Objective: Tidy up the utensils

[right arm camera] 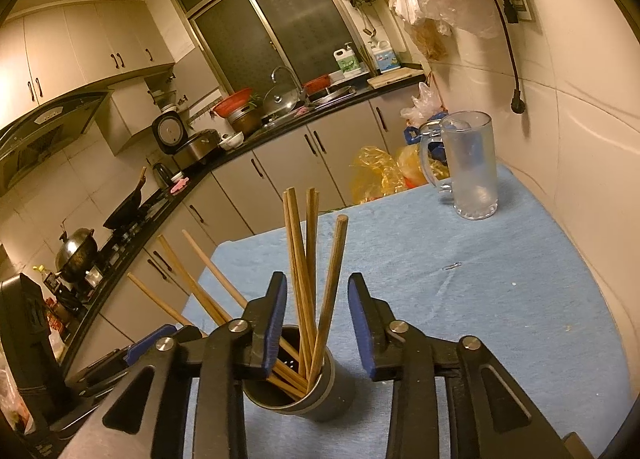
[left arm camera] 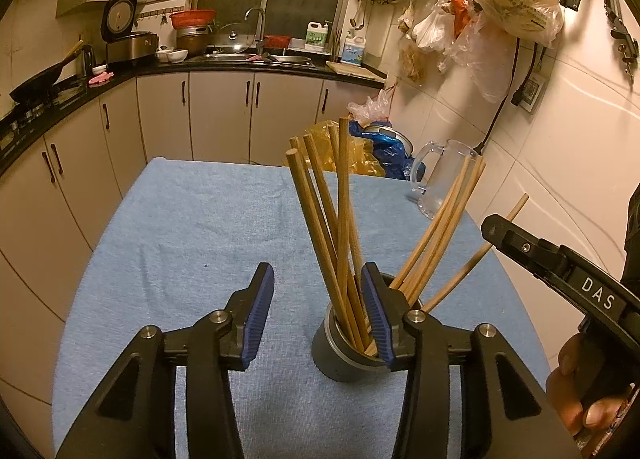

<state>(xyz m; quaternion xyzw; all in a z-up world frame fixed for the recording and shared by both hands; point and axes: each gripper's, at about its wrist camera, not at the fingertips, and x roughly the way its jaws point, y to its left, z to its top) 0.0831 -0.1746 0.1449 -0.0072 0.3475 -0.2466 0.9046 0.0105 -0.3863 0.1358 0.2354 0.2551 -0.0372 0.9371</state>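
A dark grey cup (left arm camera: 340, 359) stands on the blue cloth (left arm camera: 192, 227) and holds several wooden chopsticks (left arm camera: 340, 211) that fan out upward. My left gripper (left arm camera: 318, 317) is open and empty, just left of the cup, its right finger over the rim. My right gripper (right arm camera: 318, 325) is open and empty above the same cup (right arm camera: 324, 399), with chopsticks (right arm camera: 308, 259) rising between its fingers. The right gripper's body also shows in the left wrist view (left arm camera: 560, 271).
A clear glass mug (right arm camera: 470, 163) stands at the far right of the cloth by the tiled wall. Yellow and blue plastic bags (right arm camera: 380, 171) sit beyond the table's far edge. Kitchen counter with sink, rice cooker and wok (left arm camera: 36, 83) runs behind and left.
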